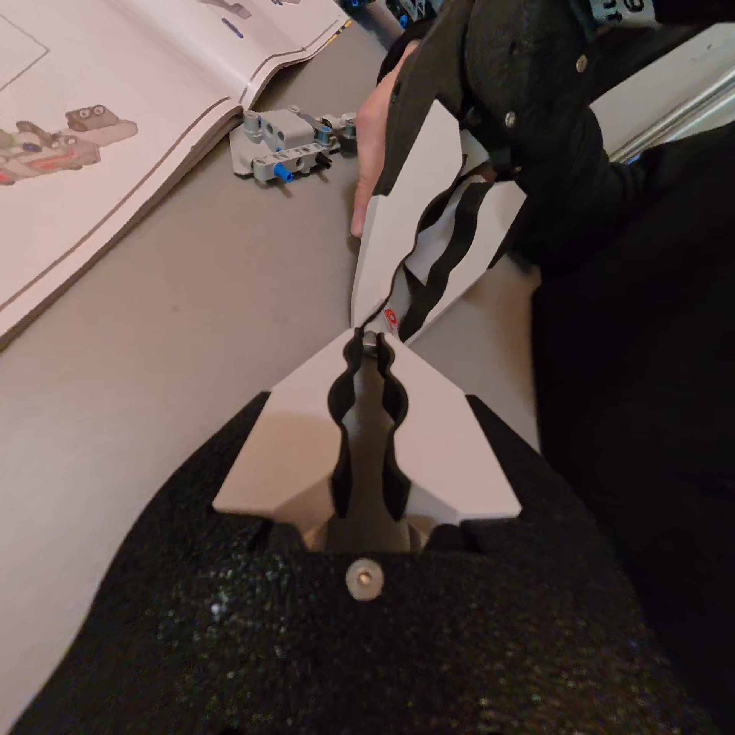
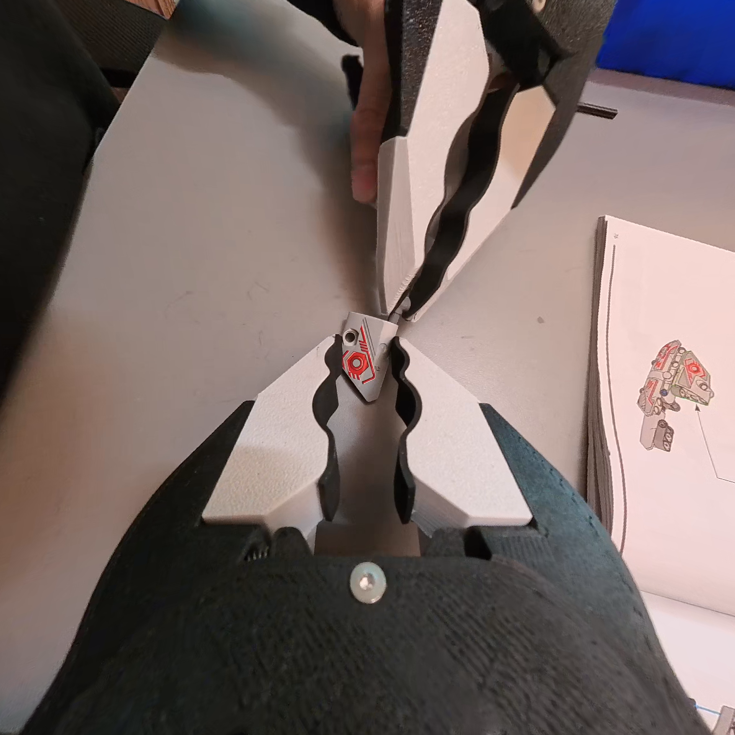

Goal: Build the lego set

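My right gripper [image 2: 364,344] is shut on a small grey Lego panel with red print [image 2: 364,364] and holds it just above the grey table [image 2: 199,278]. My left gripper [image 1: 369,338] is shut on a small grey pin [image 1: 370,345]. The two grippers meet tip to tip. In the right wrist view the left gripper [image 2: 399,312] comes down from the top, and its pin [image 2: 395,315] touches the panel's far corner. In the left wrist view the right gripper [image 1: 382,326] reaches in from the upper right, and only a strip of the panel [image 1: 391,318] shows.
An open instruction booklet [image 1: 119,99] lies on the table, also at the right in the right wrist view [image 2: 676,397]. A partly built grey Lego assembly with blue pins [image 1: 286,143] sits beside it. A hand [image 1: 370,139] holds the right gripper; a hand [image 2: 366,119] holds the left.
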`<action>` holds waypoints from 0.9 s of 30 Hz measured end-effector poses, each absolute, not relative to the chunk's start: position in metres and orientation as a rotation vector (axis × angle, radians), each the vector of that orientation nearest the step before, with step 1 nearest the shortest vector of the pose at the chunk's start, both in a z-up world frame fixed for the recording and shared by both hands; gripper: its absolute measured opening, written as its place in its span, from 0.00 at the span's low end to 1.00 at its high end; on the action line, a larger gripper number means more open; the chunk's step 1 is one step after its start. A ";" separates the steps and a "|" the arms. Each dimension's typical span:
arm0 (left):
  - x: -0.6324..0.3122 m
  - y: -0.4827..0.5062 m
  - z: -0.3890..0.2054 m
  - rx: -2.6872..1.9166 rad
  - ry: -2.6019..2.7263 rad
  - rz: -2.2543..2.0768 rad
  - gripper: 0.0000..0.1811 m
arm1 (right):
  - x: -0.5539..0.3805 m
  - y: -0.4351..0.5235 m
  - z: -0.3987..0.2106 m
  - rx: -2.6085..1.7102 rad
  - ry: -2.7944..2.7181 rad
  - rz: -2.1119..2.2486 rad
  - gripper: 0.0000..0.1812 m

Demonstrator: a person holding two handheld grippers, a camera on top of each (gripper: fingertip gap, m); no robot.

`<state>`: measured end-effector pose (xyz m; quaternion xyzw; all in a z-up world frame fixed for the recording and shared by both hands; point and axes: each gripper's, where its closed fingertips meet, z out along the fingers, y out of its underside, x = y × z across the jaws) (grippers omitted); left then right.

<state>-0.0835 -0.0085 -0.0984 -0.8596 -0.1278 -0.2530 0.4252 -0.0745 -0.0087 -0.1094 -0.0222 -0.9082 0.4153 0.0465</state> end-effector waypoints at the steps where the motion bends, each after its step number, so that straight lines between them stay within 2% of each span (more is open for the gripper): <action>1: -0.083 -0.009 -0.099 -2.139 -0.358 -0.650 0.03 | -0.074 -0.009 -0.109 -0.068 -2.772 1.268 0.13; 21: -0.085 -0.011 -0.094 -2.089 -0.433 -0.564 0.02 | -0.075 -0.009 -0.109 -0.074 -2.762 1.270 0.13; 23: -0.083 -0.010 -0.092 -2.092 -0.408 -0.540 0.03 | -0.073 -0.009 -0.106 -0.053 -2.746 1.289 0.23; 27: -0.085 -0.009 -0.084 -2.066 -0.346 -0.450 0.03 | -0.075 -0.003 -0.085 -0.111 -2.636 1.452 0.30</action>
